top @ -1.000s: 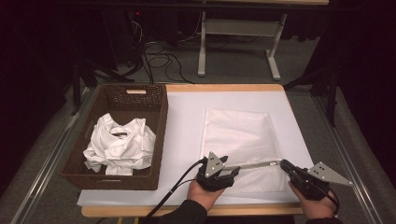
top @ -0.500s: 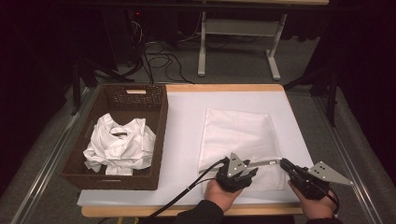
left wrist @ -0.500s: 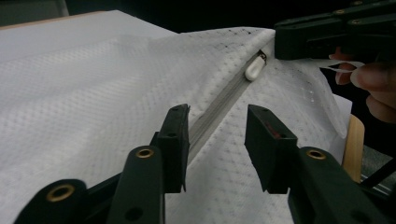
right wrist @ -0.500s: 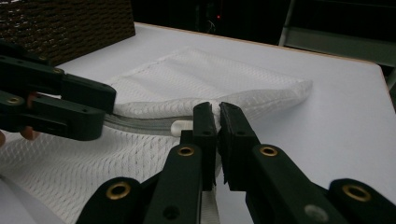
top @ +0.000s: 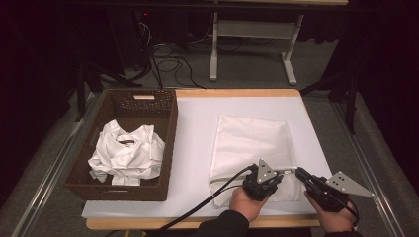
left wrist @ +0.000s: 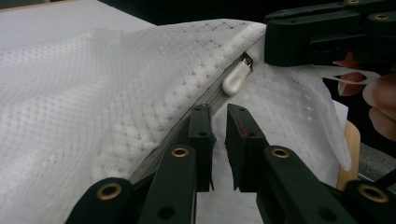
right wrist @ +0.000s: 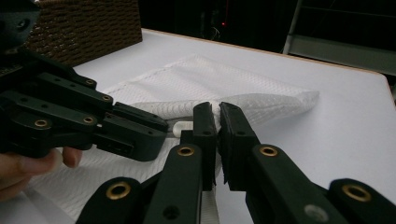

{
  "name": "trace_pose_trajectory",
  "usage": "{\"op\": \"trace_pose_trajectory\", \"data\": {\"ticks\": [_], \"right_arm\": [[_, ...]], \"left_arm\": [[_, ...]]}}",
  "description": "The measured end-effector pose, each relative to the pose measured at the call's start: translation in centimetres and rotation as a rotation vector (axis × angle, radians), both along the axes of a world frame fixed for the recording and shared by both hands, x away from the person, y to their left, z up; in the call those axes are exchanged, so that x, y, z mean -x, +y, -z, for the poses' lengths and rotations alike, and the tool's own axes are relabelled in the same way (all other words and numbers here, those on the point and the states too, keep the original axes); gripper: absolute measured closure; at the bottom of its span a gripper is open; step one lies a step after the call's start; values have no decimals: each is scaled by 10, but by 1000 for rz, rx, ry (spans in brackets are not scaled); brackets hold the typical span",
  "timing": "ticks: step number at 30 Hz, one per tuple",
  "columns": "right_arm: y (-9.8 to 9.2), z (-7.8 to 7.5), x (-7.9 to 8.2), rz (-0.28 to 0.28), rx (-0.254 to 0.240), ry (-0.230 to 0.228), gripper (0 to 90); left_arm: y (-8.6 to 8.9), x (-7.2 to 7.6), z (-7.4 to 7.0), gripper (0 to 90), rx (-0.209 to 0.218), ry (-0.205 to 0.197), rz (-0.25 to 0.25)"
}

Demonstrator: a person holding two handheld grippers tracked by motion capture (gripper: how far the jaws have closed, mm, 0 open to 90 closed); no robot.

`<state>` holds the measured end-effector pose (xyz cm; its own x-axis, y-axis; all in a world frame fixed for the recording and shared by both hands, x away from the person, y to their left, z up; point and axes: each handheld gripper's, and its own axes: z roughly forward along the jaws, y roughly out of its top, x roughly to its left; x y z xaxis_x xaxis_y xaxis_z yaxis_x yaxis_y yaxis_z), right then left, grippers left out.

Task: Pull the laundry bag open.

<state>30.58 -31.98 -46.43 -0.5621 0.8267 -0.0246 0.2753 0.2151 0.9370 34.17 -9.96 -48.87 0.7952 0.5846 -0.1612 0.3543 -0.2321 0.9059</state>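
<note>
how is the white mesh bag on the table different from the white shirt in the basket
The mesh bag lies flat and smooth on the white table cover; the shirt sits crumpled in a heap inside the wicker basket. The bag's near edge is pinched by the right claw; the shirt is untouched. The bag has a dotted mesh weave; the shirt looks plain. Both are white fabric.

Left gripper (left wrist: 218, 135) jaws have just been closing, now nearly together at the zipper edge of the white mesh bag (left wrist: 93, 93); a narrow gap shows, grip unclear. White zipper pull (left wrist: 237, 78) just beyond the tips. Right gripper (left wrist: 327, 35) pinches the bag's corner, upper right.
</note>
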Motion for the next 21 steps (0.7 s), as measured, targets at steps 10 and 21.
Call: {"op": "trace_pose_trajectory", "data": {"ticks": [10, 21], "right_arm": [[3, 1, 1, -19, 12, -6, 871], [1, 2, -1, 1, 13, 5, 870]], "left_arm": [[-6, -5, -1, 710, 59, 52, 28], [-6, 0, -7, 829, 69, -6, 41]]}}
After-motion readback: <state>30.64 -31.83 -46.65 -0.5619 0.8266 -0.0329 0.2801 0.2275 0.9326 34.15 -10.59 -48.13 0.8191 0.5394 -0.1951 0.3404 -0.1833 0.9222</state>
